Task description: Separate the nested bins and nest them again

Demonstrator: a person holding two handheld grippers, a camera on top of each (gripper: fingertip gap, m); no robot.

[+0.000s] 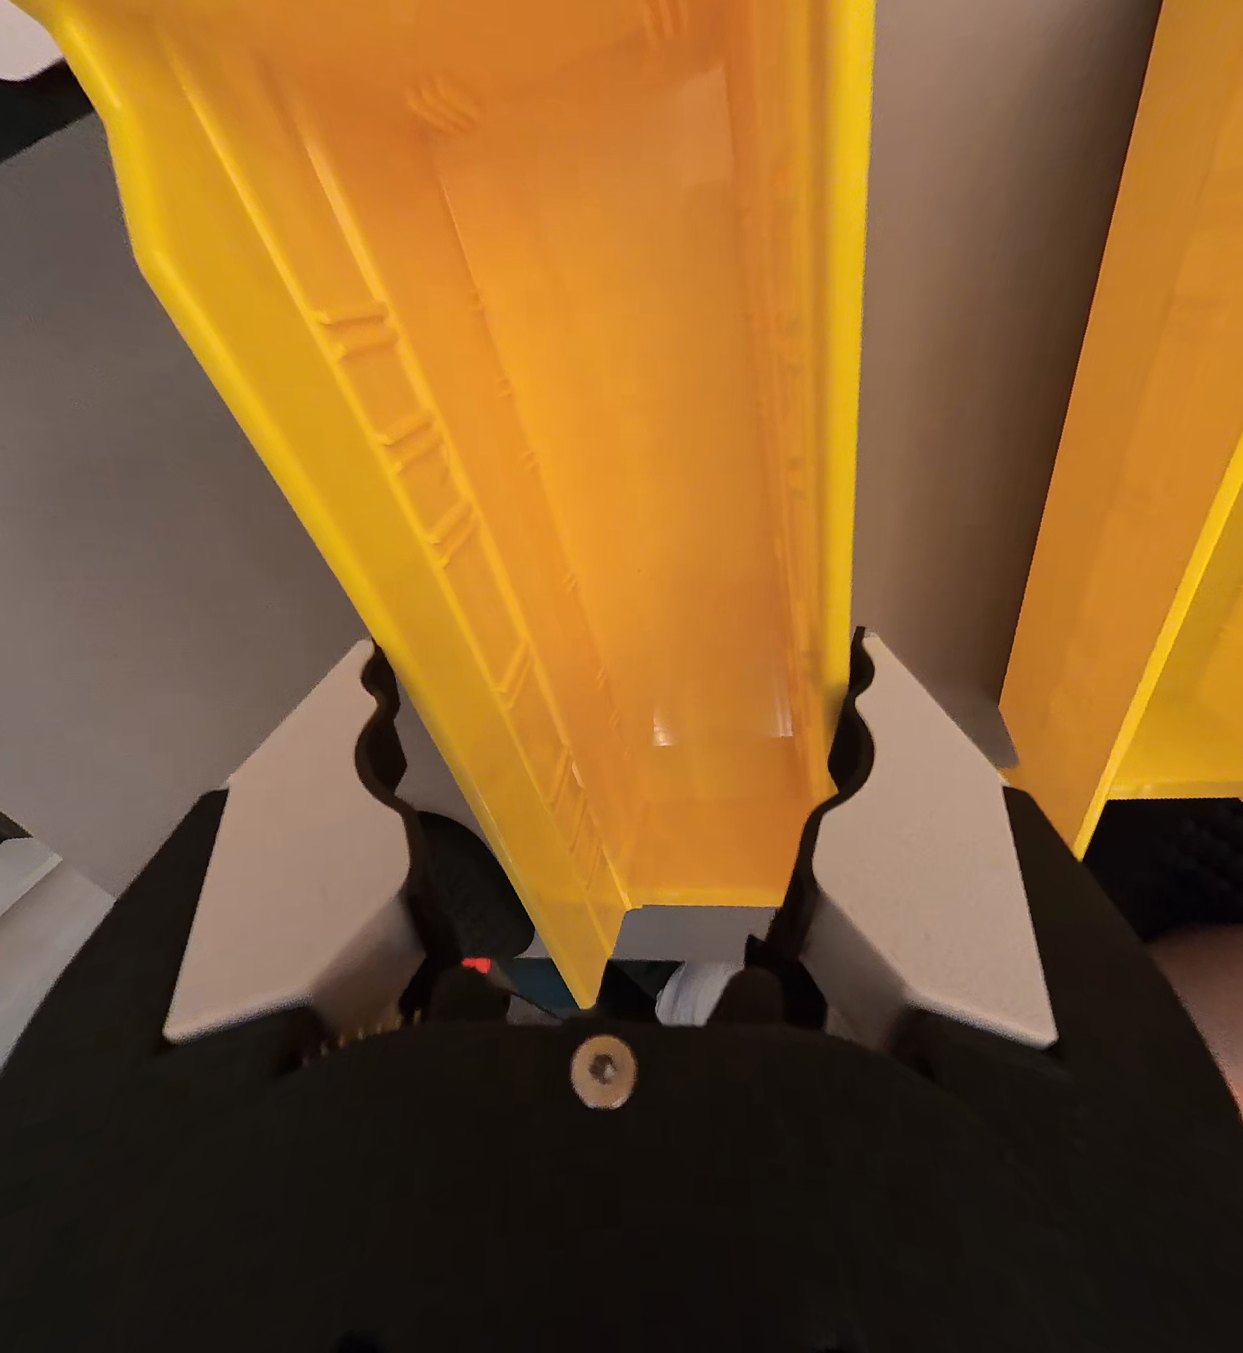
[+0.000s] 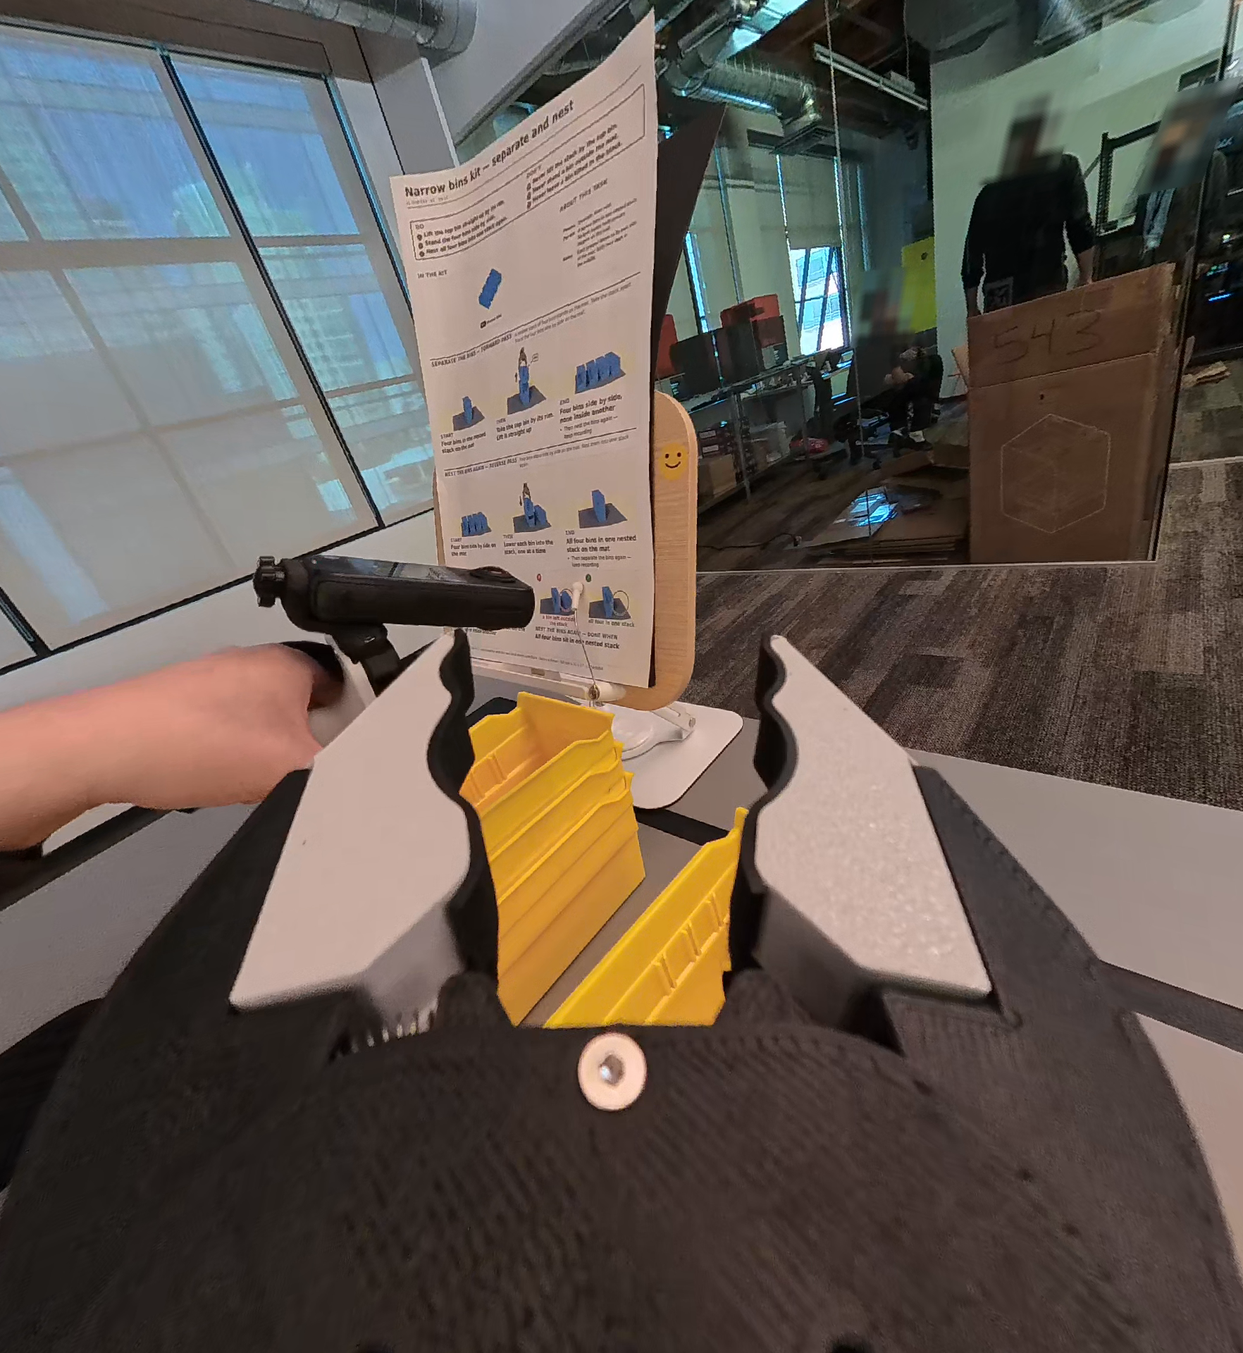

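In the left wrist view a yellow bin runs lengthwise between my left gripper's fingers. The right pad lies against the bin's right wall, and the left pad tip meets its left rim. A second yellow bin lies apart at the right. In the right wrist view, my right gripper is open and empty above a stack of nested yellow bins. The separate bin lies beside the stack. A hand holds the left gripper at the left, with its fingers hidden.
The bins stand on a grey mat on a pale table. Behind them an instruction sheet hangs on a wooden stand with a white base. A window is at the left. People and a cardboard box are behind glass.
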